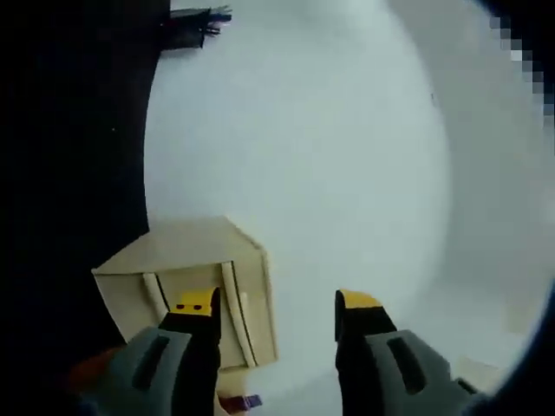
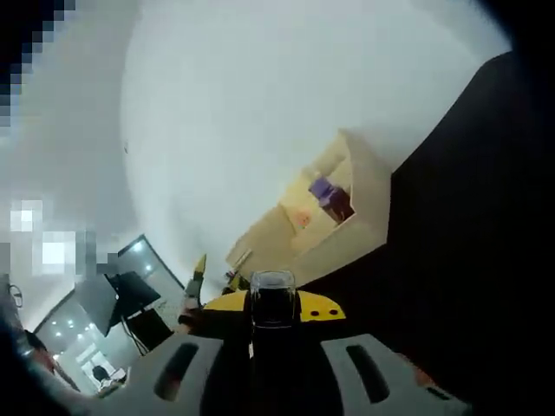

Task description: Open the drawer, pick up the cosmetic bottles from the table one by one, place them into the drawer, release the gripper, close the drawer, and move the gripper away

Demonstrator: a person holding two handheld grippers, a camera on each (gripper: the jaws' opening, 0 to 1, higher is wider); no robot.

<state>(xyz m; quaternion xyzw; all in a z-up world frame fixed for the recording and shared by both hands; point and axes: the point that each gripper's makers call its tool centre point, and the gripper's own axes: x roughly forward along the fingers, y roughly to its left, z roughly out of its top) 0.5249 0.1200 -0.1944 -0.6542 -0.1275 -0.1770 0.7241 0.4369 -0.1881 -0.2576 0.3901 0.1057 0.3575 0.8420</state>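
Observation:
In the right gripper view my right gripper (image 2: 273,308) is shut on a dark cosmetic bottle (image 2: 273,314) with a clear round cap, which stands upright between the yellow-tipped jaws. Beyond it the beige drawer box (image 2: 368,221) stands on the white table, its drawer (image 2: 299,227) pulled out. A purple and dark-red item (image 2: 329,196) and a small orange one (image 2: 303,217) lie in the drawer. In the left gripper view my left gripper (image 1: 276,303) is open over the white table with nothing between its jaws. The beige box (image 1: 186,251) sits just beyond its left jaw.
The white table (image 1: 303,147) spreads wide ahead of the left gripper. A dark floor (image 2: 468,217) lies past the table's edge. Black stand-like equipment (image 2: 130,295) and a small yellow-tipped object (image 2: 198,267) lie at the left of the right gripper view.

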